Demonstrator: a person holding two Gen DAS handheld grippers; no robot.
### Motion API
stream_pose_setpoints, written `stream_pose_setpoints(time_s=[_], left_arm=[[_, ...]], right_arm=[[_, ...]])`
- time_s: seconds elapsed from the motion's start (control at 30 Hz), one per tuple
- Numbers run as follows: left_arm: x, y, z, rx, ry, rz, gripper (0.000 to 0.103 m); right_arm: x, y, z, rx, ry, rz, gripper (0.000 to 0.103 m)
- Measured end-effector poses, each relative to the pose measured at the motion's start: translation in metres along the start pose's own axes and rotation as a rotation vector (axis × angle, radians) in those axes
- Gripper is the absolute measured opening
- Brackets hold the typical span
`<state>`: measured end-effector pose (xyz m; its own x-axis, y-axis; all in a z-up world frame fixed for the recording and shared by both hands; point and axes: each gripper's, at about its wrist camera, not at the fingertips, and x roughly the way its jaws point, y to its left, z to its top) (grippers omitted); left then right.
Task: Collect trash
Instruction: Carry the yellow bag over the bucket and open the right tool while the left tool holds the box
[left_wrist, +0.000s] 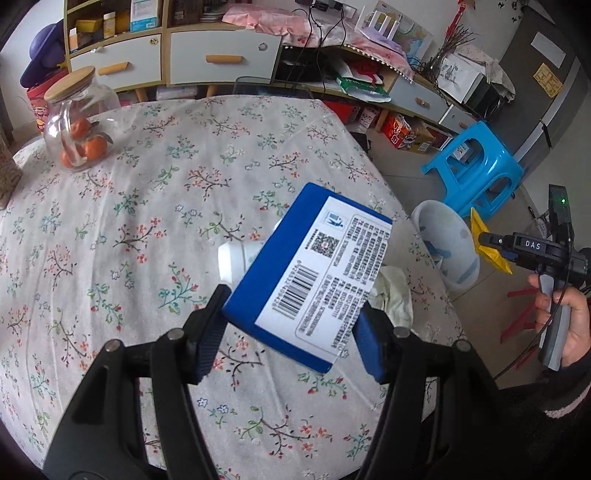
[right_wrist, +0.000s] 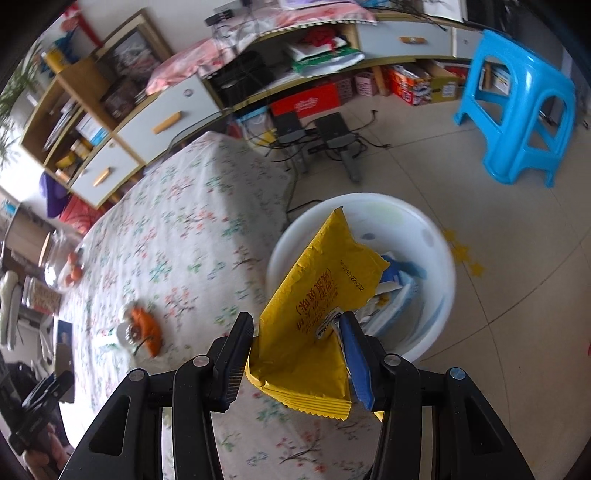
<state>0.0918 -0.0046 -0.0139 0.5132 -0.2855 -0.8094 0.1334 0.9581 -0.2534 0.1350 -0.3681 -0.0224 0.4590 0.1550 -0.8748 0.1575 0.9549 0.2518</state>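
Fig.: two-handed trash pickup at a table w/ floral cloth (left_wrist: 155, 221). Left gripper (left_wrist: 291, 328) is clamped on a blue carton (left_wrist: 310, 273), pads pressing its two long edges near the barcode end; the carton is lifted clear of the cloth and tilted, label side up, so the free end points toward the white bin (left_wrist: 448, 243) on the floor just beside the table edge — prob. a carry pose for the drop. Right gripper (right_wrist: 295, 347) pinches a yellow wrapper (right_wrist: 317, 302) by its lower crimped part, leaving the torn upper end loose; the wrapper hangs over the bin's near rim (right_wrist: 443, 251), where letting go should land it among the blue-and-white packaging already inside. In the left view the same right tool shows beyond the table's edge, held by a hand (left_wrist: 565, 321). Still on the cloth, i.e. not yet collected: a white bottle (left_wrist: 236, 258) lying on its side partly behind the carton, a crumpled tissue (left_wrist: 393, 295) near the edge, and in the right view orange peel (right_wrist: 147, 328) w/ a small clear item beside it. The glass jar (left_wrist: 79, 122) of oranges, lid on, sits well apart at the far side, likely not trash.
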Motion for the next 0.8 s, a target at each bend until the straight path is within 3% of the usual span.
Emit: stream_pose_setpoints(time_s=[0.33,0.5,0.8], left_arm=[[0.032,-0.040,0.020,0.055,0.048,-0.013,0.064],[0.046,-0.066,0.031,0.086,0.069,-0.023,0.064],[0.079,-0.128,0.044,0.188,0.112,-0.044,0.064]], right_arm=[[0.015,-0.041,0.019,0.080,0.013,-0.033,0.053],[0.019,-0.057,0.025,0.125,0.025,-0.003,0.076],[-0.007,-0.084,0.014,0.157,-0.008,-0.024,0.077]])
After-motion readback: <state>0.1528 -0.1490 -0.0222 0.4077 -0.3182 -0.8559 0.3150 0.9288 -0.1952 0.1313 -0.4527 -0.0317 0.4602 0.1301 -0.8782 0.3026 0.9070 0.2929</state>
